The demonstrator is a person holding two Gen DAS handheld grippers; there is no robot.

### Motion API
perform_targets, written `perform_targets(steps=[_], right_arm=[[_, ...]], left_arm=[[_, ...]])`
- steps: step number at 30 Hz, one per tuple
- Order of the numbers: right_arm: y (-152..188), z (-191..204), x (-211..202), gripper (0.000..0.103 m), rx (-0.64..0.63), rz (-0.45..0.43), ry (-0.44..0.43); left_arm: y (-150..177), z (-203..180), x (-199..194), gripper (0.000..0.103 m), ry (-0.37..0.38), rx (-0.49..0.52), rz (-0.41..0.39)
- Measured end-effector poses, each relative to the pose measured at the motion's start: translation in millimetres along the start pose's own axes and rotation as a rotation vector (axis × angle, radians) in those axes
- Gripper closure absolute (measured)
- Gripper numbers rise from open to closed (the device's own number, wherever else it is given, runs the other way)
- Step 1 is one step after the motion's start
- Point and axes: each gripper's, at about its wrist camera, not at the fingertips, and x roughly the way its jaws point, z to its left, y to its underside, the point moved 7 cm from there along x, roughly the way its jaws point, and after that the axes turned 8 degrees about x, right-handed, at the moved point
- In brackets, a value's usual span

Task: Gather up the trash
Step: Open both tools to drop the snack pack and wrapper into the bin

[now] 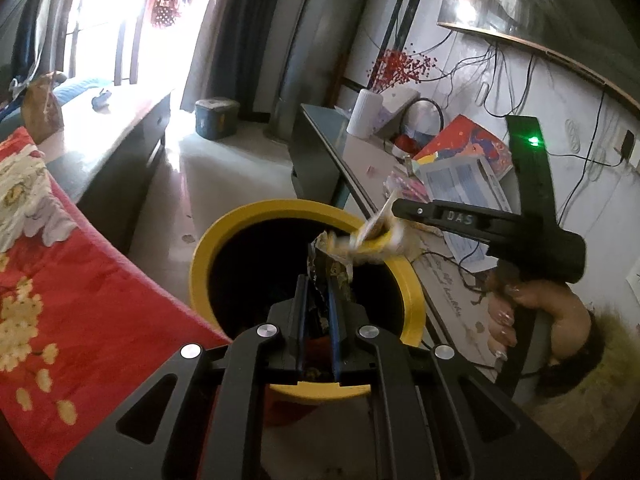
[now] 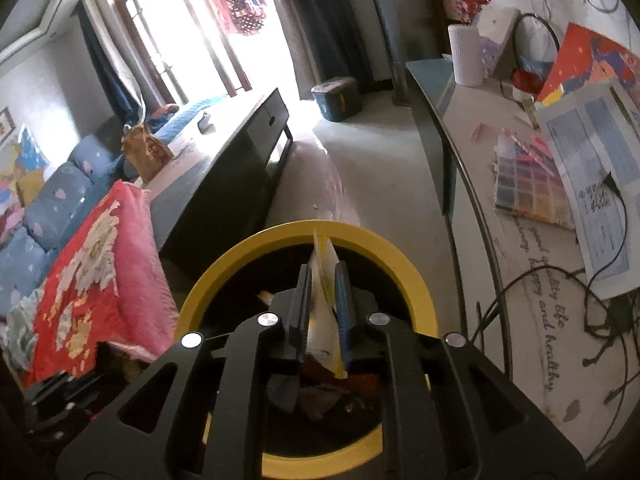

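Observation:
A yellow-rimmed bin with a dark inside stands on the floor right under both grippers. My left gripper hangs over its mouth, its fingers close together on a crumpled silvery wrapper that sticks up past the tips. From the right my right gripper reaches over the far rim, held by a hand, with a yellow-white wrapper at its tips. In the right wrist view that gripper points down into the bin, the flat yellow-white wrapper standing between its pads. Some trash lies at the bottom.
A red floral blanket lies close on the left of the bin. A glass-edged desk with papers and cables runs along the right. A dark low cabinet and a blue box stand farther off on the floor.

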Motion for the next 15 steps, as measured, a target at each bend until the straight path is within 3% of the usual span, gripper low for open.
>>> perform_targets(steps=[3, 5, 7, 12, 13, 15], right_arm=[[1, -6, -4, 0.068, 0.021, -0.008, 0.002], [2, -8, -8, 0.062, 0.027, -0.006, -0.002], [5, -9, -12, 0.052, 0.033, -0.005, -0.001], [17, -2, -30, 0.032, 0.017, -0.015, -0.016], [20, 3, -35, 0.030, 0.008, -0.021, -0.027], [23, 10, -43, 0.016, -0.008, -0.036, -0.039]], left_arm=[[0, 1, 12, 0.049, 0.002, -0.006, 0.006], [1, 2, 19, 0.047, 0.007, -0.006, 0.014], [2, 4, 21, 0.028, -0.002, -0.010, 0.022], [0, 17, 10, 0.007, -0.054, -0.031, 0.008], [-1, 21, 6, 0.007, -0.074, -0.035, 0.002], [-2, 29, -4, 0.007, -0.119, -0.049, -0.005]])
